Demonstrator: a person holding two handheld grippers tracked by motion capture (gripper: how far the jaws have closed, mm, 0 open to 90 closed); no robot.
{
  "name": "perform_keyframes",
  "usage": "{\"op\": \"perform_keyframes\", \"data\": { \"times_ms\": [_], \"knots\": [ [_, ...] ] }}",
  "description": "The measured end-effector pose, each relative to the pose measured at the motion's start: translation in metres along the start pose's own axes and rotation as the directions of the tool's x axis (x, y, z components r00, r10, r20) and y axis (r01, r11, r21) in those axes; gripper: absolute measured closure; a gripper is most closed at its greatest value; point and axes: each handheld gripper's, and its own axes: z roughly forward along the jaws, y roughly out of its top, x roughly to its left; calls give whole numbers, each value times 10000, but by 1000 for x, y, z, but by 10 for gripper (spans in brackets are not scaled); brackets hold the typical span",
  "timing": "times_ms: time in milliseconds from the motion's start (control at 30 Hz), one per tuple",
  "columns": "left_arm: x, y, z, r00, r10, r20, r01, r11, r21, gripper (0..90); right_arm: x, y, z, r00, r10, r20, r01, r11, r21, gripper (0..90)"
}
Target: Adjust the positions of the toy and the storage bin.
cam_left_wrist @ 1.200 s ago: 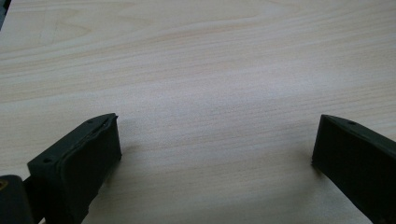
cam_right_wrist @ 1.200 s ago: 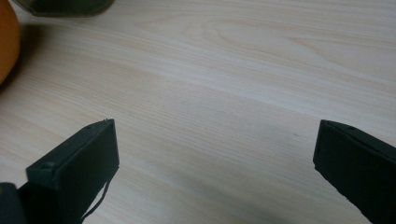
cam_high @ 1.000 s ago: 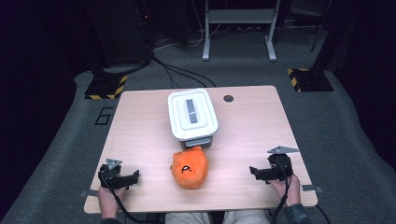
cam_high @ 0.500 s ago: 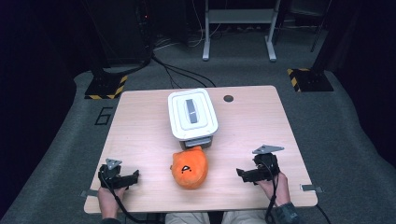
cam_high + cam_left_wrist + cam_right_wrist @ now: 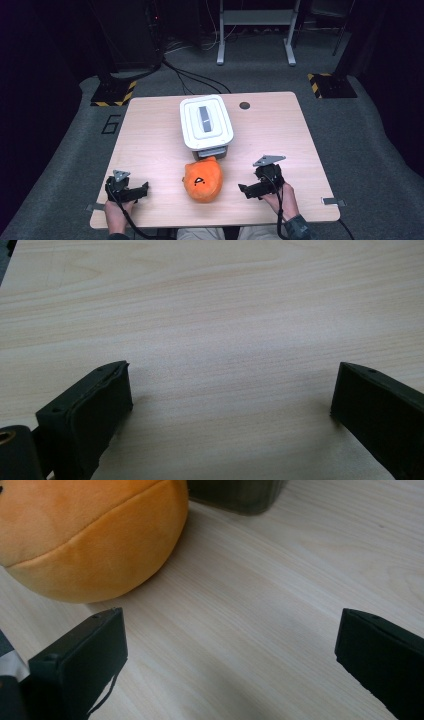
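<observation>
An orange plush toy [image 5: 202, 179] with a small black face lies on the wooden table [image 5: 150, 150] near its front edge. Just behind the toy stands a grey box with a white lid [image 5: 206, 122]. My right gripper [image 5: 243, 190] sits a short way right of the toy, open and empty, its jaws pointing left at it. In the right gripper view the plush [image 5: 90, 535] fills the upper left beyond my right gripper [image 5: 230, 650]. My left gripper [image 5: 145, 188] rests at the front left, open, well left of the toy. Bare wood lies between the jaws of my left gripper [image 5: 230, 405].
A small dark round hole [image 5: 244, 105] marks the table's far side, right of the box. Black stands with yellow-striped bases [image 5: 112, 92] and cables sit on the grey carpet beyond the table. Bare wood stretches along both sides of the box.
My right gripper has moved left across the front of the table, toward the orange plush. The left gripper, the plush and the box have stayed put.
</observation>
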Motion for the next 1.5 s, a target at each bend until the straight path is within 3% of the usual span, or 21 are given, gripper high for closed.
{"op": "perform_keyframes", "data": {
  "times_ms": [267, 633, 1100, 1267, 1500],
  "knots": [
    [0, 0, -1, 10000, 49, 12, -49, 10000, 75, 26, 16, 12, 5, 9988, -407, -263, 403, 9991, -125, 0],
    [0, 0, -1, 10000, 22, -13, -22, 10000, 46, 32, 43, 31, 17, 9926, -628, -1035, 611, 9979, -192, 0],
    [1, 0, -1, 10000, 35, -28, -35, 10000, 59, 35, 71, 59, 29, 9827, -1380, -1234, 1372, 9904, -146, 0],
    [0, 0, 0, 10000, -23, -26, 23, 10000, -32, 36, 82, 69, 39, 9803, -1579, -1187, 1603, 9870, 107, 0],
    [0, 0, 0, 10000, -33, -35, 33, 10000, -39, 38, 89, 69, 59, 9805, -1552, -1208, 1645, 9839, 705, 0]
  ]
}}
